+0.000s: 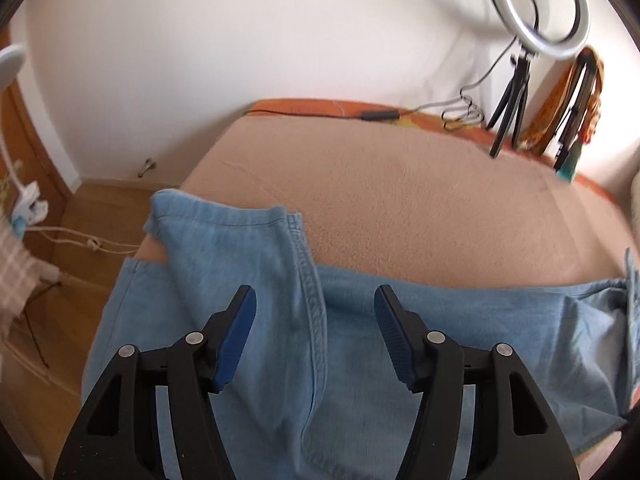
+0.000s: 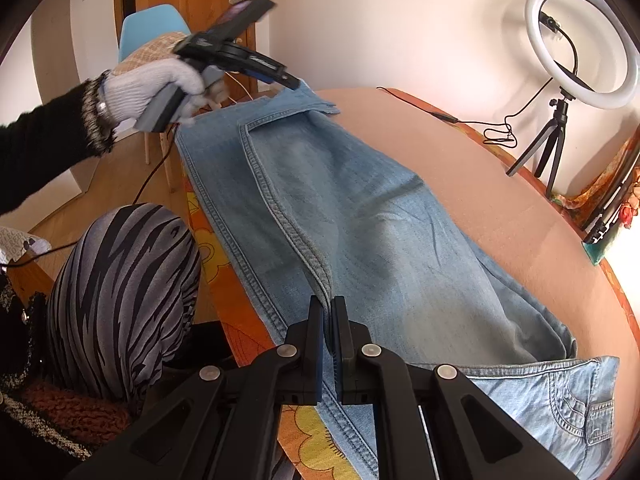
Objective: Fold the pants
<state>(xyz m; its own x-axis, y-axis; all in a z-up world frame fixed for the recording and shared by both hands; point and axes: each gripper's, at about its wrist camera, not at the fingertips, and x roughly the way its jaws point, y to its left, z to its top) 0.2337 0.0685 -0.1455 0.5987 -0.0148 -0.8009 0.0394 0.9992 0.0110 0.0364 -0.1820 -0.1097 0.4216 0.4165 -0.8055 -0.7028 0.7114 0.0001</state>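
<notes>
No readable brand or label anywhere on the jeans (image 2: 360, 216); there was some stitched detail on the back pocket (image 2: 576, 408) near the waist end, but nothing I could make out as lettering; a bit of white printed fabric down at the far left edge of the right wrist view had marks on it, too small and cut off to read.

The jeans lay lengthwise along the near edge of the peach blanket (image 1: 400, 184), waist end to my right and leg hems at the far left end; the near leg hung a little over the blanket's edge, onto the orange flowered cloth (image 2: 216, 248) underneath.

My right gripper (image 2: 328, 320) was clamped shut on the thick seam of the jeans, roughly midway along them, with the denim ridge pinched up between the blue pads; how much cloth was inside the pinch was hidden by the fingers themselves.

My left gripper (image 1: 316, 336) had its jaws spread wide, nothing between them, hovering over the leg part of the jeans; from the right wrist view the same left gripper (image 2: 296, 82) was right at the hem end in my gloved left hand (image 2: 156, 84), but its tips blurred into the cloth, so contact was hard to tell.

The ring light (image 2: 580, 44) stood on its tripod beyond the blanket; the waistband ran out of frame.
</notes>
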